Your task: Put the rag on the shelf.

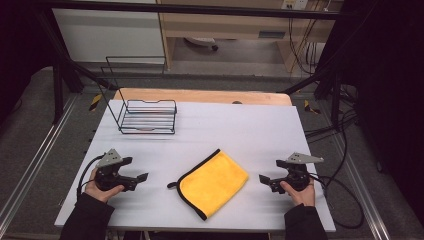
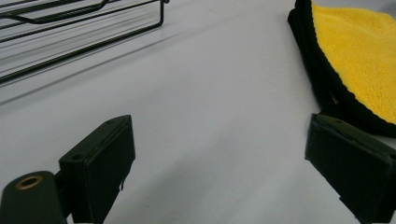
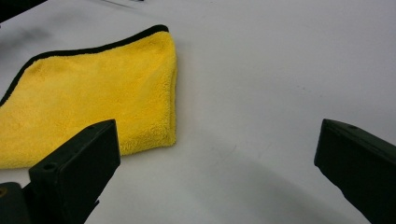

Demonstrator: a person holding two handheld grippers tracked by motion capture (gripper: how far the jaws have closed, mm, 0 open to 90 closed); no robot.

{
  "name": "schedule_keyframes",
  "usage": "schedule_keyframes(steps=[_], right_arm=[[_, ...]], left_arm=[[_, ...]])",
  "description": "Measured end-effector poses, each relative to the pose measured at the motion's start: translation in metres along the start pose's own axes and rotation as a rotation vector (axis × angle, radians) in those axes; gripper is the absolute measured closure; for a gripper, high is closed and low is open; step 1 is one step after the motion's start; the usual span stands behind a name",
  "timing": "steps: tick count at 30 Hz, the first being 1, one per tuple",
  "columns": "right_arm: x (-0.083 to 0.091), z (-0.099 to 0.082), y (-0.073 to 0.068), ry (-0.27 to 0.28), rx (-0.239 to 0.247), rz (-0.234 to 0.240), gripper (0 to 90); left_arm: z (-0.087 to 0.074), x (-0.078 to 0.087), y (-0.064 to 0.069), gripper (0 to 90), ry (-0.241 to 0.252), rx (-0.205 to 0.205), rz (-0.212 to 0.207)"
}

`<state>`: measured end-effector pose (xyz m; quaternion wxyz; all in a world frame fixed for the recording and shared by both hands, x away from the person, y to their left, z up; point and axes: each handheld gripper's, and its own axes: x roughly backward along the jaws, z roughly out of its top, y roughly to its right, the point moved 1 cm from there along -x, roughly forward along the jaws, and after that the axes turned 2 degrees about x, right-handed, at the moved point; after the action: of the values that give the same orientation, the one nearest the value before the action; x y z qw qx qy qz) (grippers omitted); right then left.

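Cloth point(image 1: 214, 182), yellow, folded: soft, light, limp; best pinched at black-trimmed edge. Left gripper point(image 1: 136, 174) and right gripper point(image 1: 267, 174): jaws apart, nothing held.

A yellow cloth point(image 1: 214, 182) with a black sewn edge lies folded flat on the white desk point(image 1: 240, 130), near its front edge and about midway across. It sits turned at an angle, one rounded corner pointing toward the far right. The fabric is soft and fluffy, doubled over so the layered black border shows along its near-left side. It lies loose and untouched.
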<state>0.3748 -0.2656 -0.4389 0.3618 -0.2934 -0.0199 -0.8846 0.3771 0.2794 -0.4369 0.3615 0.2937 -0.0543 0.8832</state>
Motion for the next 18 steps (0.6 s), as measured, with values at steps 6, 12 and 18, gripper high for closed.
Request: schedule_keyframes(steps=[6,12,18], right_arm=[[0.0,0.0,0.0,0.0,0.007,-0.002,0.7],[0.0,-0.001,-0.002,-0.01,0.0,-0.007,0.7],[-0.001,-0.001,-0.001,-0.015,0.01,-0.01,0.7]], left_arm=[[0.002,-0.002,0.004,8.6,-0.006,0.009,0.005],[0.005,-0.004,0.009,8.4,-0.012,-0.008,-0.003],[0.007,-0.01,0.016,8.4,-0.031,-0.014,-0.012]])
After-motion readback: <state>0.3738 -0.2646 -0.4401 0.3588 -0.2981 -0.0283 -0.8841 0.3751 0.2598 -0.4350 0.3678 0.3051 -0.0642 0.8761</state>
